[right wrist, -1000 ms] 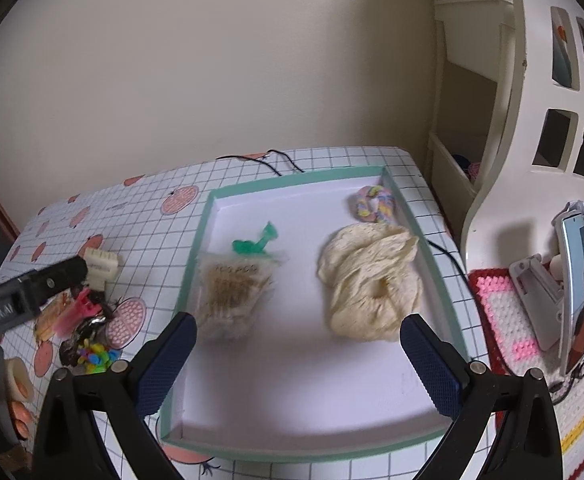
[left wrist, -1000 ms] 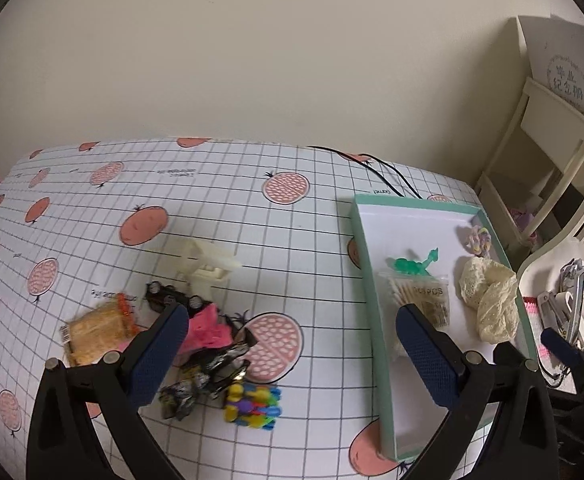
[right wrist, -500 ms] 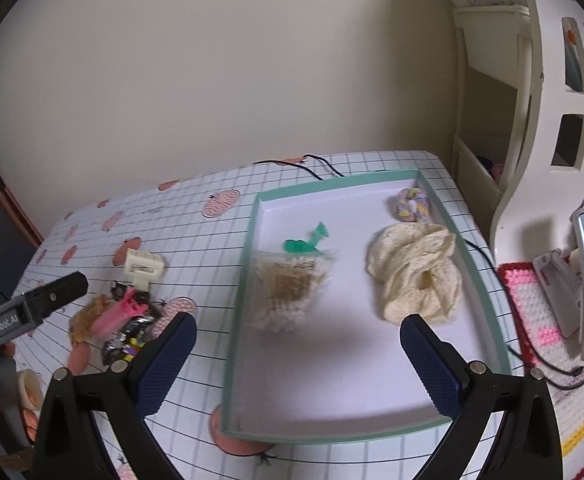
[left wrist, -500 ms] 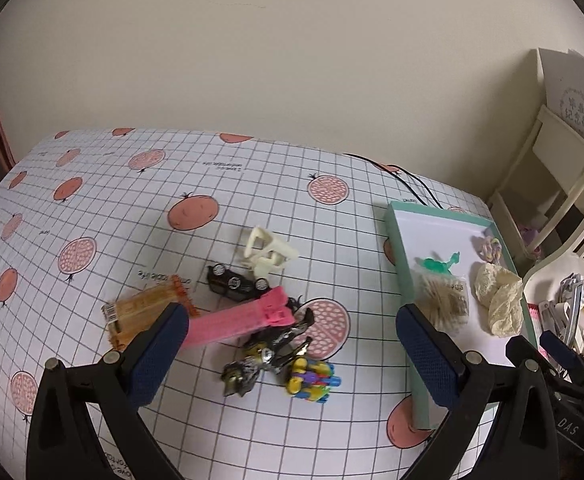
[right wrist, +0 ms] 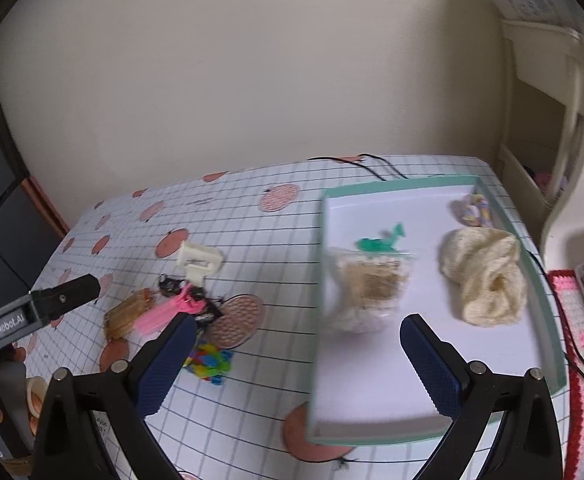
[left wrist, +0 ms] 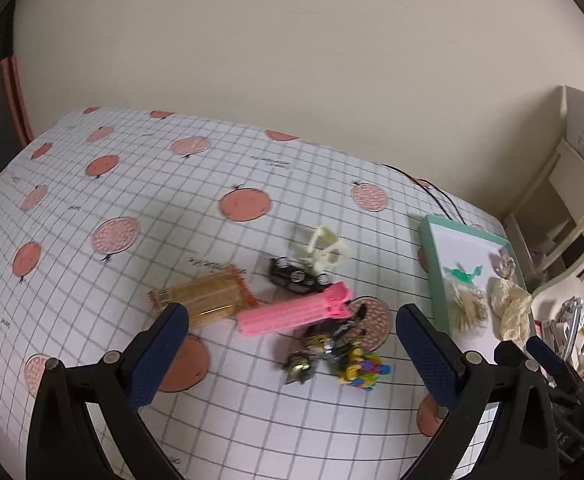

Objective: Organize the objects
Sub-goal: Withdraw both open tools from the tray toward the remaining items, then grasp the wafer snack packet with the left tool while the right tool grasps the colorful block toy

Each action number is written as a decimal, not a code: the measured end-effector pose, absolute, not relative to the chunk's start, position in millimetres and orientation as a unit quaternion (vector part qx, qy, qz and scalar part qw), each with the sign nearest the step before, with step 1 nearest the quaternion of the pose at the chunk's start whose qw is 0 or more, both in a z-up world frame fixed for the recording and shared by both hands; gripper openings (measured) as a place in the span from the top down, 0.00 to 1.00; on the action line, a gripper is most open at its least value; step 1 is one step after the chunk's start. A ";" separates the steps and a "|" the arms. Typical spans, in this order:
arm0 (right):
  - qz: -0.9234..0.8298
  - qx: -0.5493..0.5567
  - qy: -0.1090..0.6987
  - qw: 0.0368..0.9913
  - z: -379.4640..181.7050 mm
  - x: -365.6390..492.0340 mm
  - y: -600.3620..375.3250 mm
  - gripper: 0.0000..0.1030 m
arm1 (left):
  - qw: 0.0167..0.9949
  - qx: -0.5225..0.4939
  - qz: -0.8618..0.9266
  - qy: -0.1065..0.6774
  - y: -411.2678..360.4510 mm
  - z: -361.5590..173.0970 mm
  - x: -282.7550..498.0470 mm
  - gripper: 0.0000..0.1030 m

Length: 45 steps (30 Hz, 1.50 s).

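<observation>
1. The left gripper (left wrist: 292, 344) hangs over the worktop (left wrist: 132, 184), fingers apart and holding nothing.
2. The right gripper (right wrist: 292, 360) hangs likewise, fingers apart and unladen.
3. Loose objects, among them a pink clip (left wrist: 292, 312), cluster left of the tray (right wrist: 547, 320), probably awaiting transfer.
4. Blur obscures the dark toys' details.

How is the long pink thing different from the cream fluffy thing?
The pink clip is long, straight and hard-looking; the cream cloth is soft and bunched in a lump. The pink clip lies on the tablecloth among small toys; the cream cloth sits inside the green tray. Neither is held by a gripper.
</observation>
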State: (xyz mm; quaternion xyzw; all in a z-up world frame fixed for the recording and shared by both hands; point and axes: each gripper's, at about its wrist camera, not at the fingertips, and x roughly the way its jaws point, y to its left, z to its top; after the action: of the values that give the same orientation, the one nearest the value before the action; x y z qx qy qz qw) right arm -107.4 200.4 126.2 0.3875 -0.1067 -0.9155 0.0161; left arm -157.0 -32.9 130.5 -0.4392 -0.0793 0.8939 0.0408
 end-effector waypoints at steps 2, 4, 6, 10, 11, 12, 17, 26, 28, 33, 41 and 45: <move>-0.916 0.388 -0.100 0.025 125.5 -109.2 189.4 0.00 | 0.030 -0.442 0.893 -0.084 -42.7 129.3 -156.6 0.00; -0.915 0.389 -0.097 0.035 123.5 -111.2 178.9 0.00 | 0.020 -0.444 0.892 -0.086 -50.6 127.2 -156.1 0.00; -0.913 0.394 -0.094 0.043 118.6 -114.5 168.6 0.00 | 0.010 -0.446 0.890 -0.093 -59.2 123.9 -156.5 0.00; -0.907 0.410 -0.083 0.054 104.4 -120.6 149.8 0.00 | -0.010 -0.454 0.883 -0.118 -76.3 111.6 -160.6 0.00; -0.905 0.414 -0.080 0.056 100.9 -121.6 146.3 0.00 | -0.013 -0.455 0.882 -0.123 -79.7 108.5 -161.2 0.00; -0.903 0.419 -0.075 0.059 96.0 -122.9 142.0 0.00 | -0.018 -0.458 0.880 -0.127 -83.0 104.8 -162.0 0.00; -0.895 0.438 -0.065 0.063 78.4 -127.1 130.7 0.00 | -0.045 -0.472 0.868 -0.148 -100.9 84.3 -166.8 0.00; -0.884 0.456 -0.079 0.063 59.4 -133.5 132.2 0.00 | -0.059 -0.478 0.868 -0.122 -103.5 62.0 -184.0 0.00; -0.882 0.460 -0.085 0.063 55.7 -135.1 132.4 0.00 | -0.055 -0.477 0.870 -0.108 -99.8 58.9 -190.2 0.00; -0.877 0.468 -0.088 0.066 46.9 -138.7 131.4 0.00 | -0.039 -0.474 0.876 -0.078 -92.0 54.2 -200.3 0.00; -0.875 0.470 -0.087 0.076 42.7 -139.8 125.6 0.00 | -0.023 -0.482 0.875 -0.039 -85.2 43.9 -207.0 0.00; -0.875 0.471 -0.084 0.077 40.6 -141.5 123.0 0.00 | -0.013 -0.479 0.877 -0.010 -79.8 40.9 -211.8 0.00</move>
State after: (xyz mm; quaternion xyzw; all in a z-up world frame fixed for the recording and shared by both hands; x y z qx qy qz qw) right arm -141.5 123.0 40.6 0.4712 -0.0839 -0.8746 0.0772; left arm -211.8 -79.8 40.9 -0.4793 -0.0101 0.8775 -0.0135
